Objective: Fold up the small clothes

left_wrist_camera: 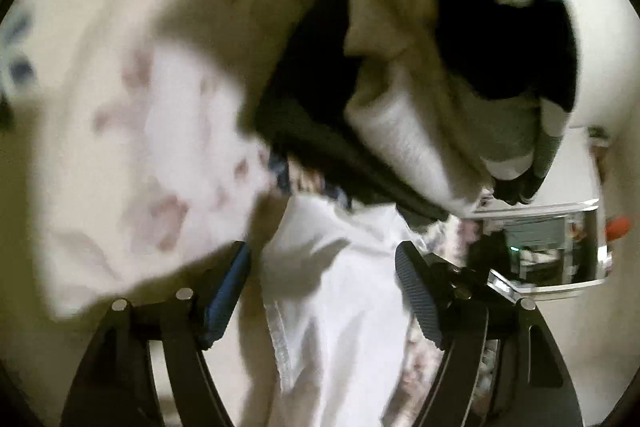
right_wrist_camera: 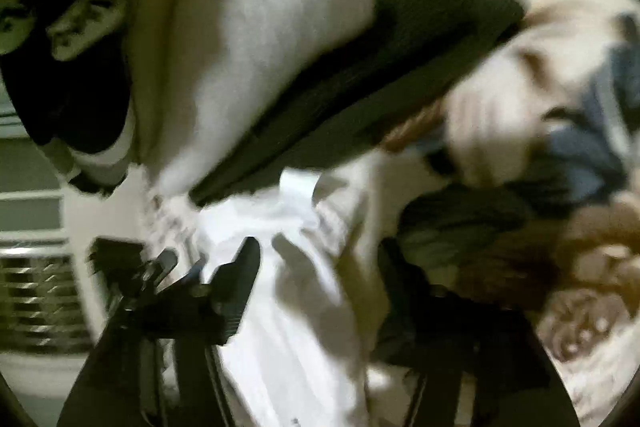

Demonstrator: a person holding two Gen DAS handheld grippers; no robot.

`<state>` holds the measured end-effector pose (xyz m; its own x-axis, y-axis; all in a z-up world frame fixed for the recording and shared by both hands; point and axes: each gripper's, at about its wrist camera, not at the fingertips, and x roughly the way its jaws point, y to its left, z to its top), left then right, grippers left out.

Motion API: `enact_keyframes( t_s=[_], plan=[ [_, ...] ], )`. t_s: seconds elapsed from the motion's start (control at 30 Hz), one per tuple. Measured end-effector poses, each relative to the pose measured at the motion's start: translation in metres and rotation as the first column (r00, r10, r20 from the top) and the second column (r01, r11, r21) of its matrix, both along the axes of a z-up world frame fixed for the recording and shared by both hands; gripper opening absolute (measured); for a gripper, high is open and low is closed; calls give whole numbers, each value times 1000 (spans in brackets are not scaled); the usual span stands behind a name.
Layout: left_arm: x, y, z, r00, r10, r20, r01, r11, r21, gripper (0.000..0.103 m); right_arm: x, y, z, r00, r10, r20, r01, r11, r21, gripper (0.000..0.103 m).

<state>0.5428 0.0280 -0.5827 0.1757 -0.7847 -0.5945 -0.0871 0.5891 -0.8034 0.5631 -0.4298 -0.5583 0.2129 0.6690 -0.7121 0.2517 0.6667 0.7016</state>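
Note:
A small white garment [left_wrist_camera: 332, 291] lies between the jaws of my left gripper [left_wrist_camera: 322, 271]; the jaws stand wide apart around it, with no clear pinch. The same white garment [right_wrist_camera: 296, 307] lies between the jaws of my right gripper [right_wrist_camera: 320, 267], which also stand apart. Right behind it is a stack of folded clothes: a dark ribbed piece [left_wrist_camera: 320, 155], a white and beige piece [left_wrist_camera: 404, 131], a black piece [left_wrist_camera: 512, 43]. The stack also shows in the right wrist view [right_wrist_camera: 280, 27]. Both views are blurred.
A white cloth with pink floral print [left_wrist_camera: 168, 155] covers the surface at left. A heap of loose clothes, blue [right_wrist_camera: 592, 131], dark [right_wrist_camera: 460, 223] and brown [right_wrist_camera: 580, 255], lies at the right. A shiny-framed unit [left_wrist_camera: 560, 247] stands behind the stack.

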Motion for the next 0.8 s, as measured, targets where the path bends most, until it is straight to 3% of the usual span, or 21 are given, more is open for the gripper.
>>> enact_keyframes(
  t_s=[0.17, 0.23, 0.27, 0.3, 0.33, 0.37, 0.57, 0.7, 0.8],
  plan=[
    [9, -30, -3, 998, -47, 46, 45, 998, 34, 73, 11, 19, -11, 996, 87, 26, -88, 996, 26, 64],
    [10, -44, 6, 993, -73, 90, 67, 995, 68, 72, 17, 32, -9, 992, 117, 49, -118, 993, 16, 56],
    [9, -52, 10, 989, -95, 115, 84, 991, 100, 58, 19, 37, -8, 991, 126, 56, -126, 992, 1, 37],
    [8, -63, 17, 979, -141, 145, 118, 981, 153, 17, 20, 44, -6, 989, 134, 62, -132, 991, -33, 17],
    [8, -69, 18, 975, -166, 150, 140, 975, 170, 8, 20, 46, -4, 989, 134, 70, -130, 990, -61, 14],
    [6, -72, 23, 970, -182, 160, 151, 971, 183, 8, 19, 48, 1, 987, 132, 90, -124, 989, -84, 6],
    [-17, -58, 61, 959, -171, 224, 134, 976, 171, 8, 0, 58, 40, 967, 170, 192, -146, 980, -134, 5],
    [-55, -46, 101, 942, -172, 289, 120, 974, 190, 8, -22, 77, 76, 935, 235, 266, -195, 966, -169, 5],
    [-89, -31, 122, 943, -157, 294, 108, 978, 176, 14, -51, 88, 102, 909, 272, 317, -225, 958, -177, 5]
  ],
)
